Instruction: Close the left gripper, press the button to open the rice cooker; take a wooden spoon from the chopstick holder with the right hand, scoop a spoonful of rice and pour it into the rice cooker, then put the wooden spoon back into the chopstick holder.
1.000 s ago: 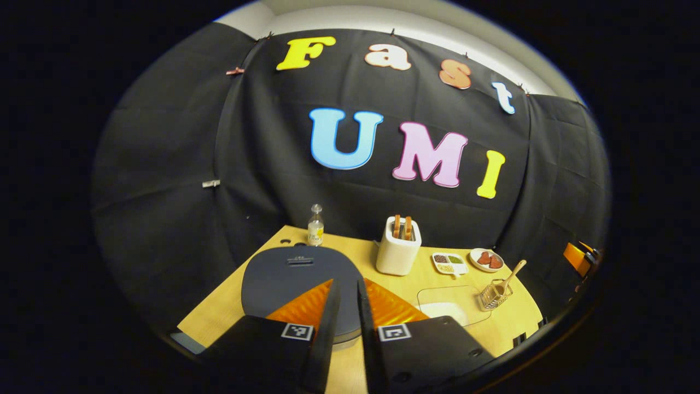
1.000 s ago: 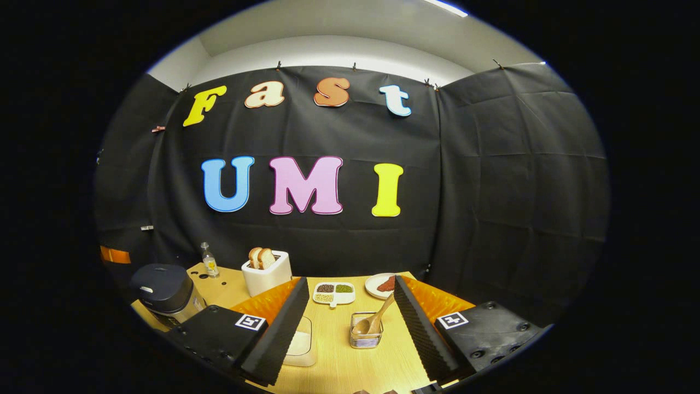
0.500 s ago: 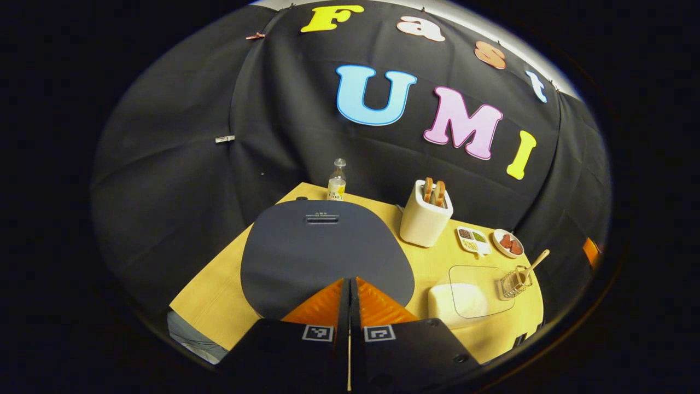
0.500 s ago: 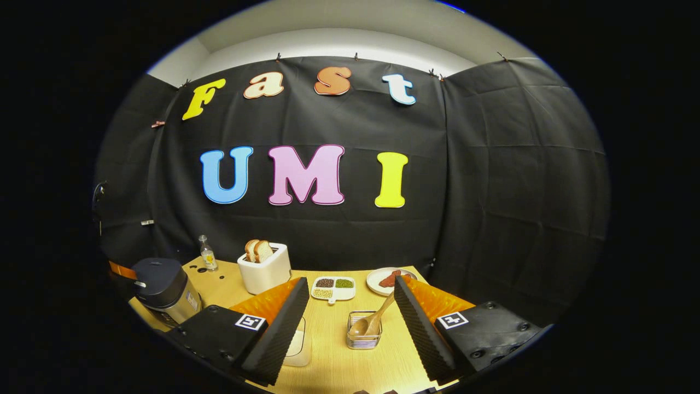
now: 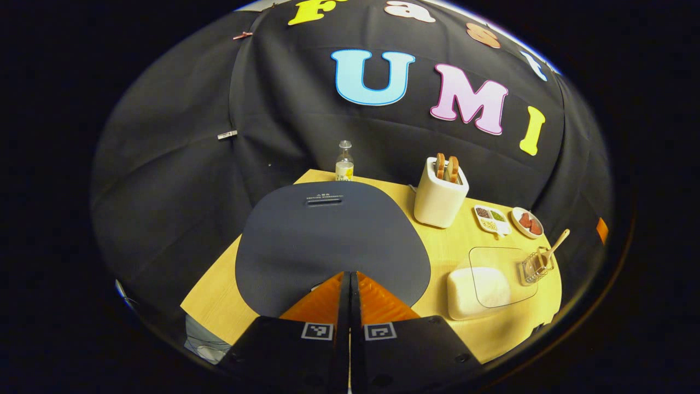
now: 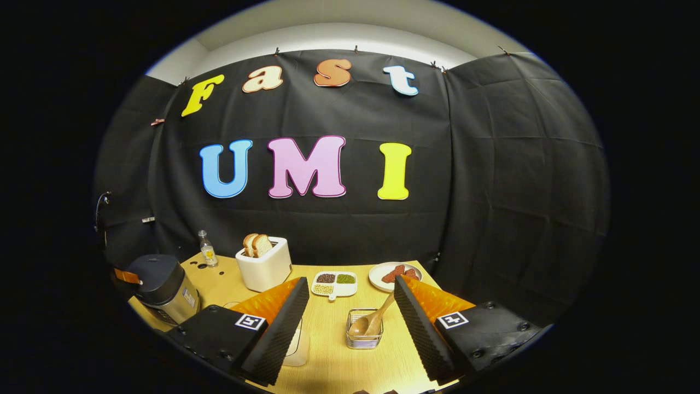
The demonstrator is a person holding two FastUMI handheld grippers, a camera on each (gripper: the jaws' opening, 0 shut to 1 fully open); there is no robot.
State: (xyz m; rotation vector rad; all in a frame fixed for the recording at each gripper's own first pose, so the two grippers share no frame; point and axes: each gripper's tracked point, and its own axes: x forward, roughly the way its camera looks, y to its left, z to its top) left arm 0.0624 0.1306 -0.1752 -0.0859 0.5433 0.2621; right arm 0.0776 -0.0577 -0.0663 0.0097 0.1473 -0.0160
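My left gripper (image 5: 350,276) is shut with nothing in it, its tips over the near edge of the rice cooker's dark lid (image 5: 328,235). The lid is down. In the right gripper view the rice cooker (image 6: 158,287) stands at the far left of the table, with the left gripper (image 6: 127,276) at its near side. My right gripper (image 6: 350,293) is open and hangs above the table. Between its fingers, farther off, stands the wire chopstick holder (image 6: 364,335) with the wooden spoon (image 6: 372,320) leaning in it. A clear container of rice (image 5: 481,284) lies beside the holder (image 5: 535,265).
A white toaster (image 6: 265,265) with bread slices stands at the back. A small bottle (image 6: 206,249) is at the back left. A divided dish of beans (image 6: 333,284) and a plate with red pieces (image 6: 395,273) sit behind the holder. The wooden table's edge (image 5: 219,306) runs near the cooker.
My left gripper went from slightly open to shut and moved forward and down over the cooker's lid. My right gripper stayed open and shifted only a little.
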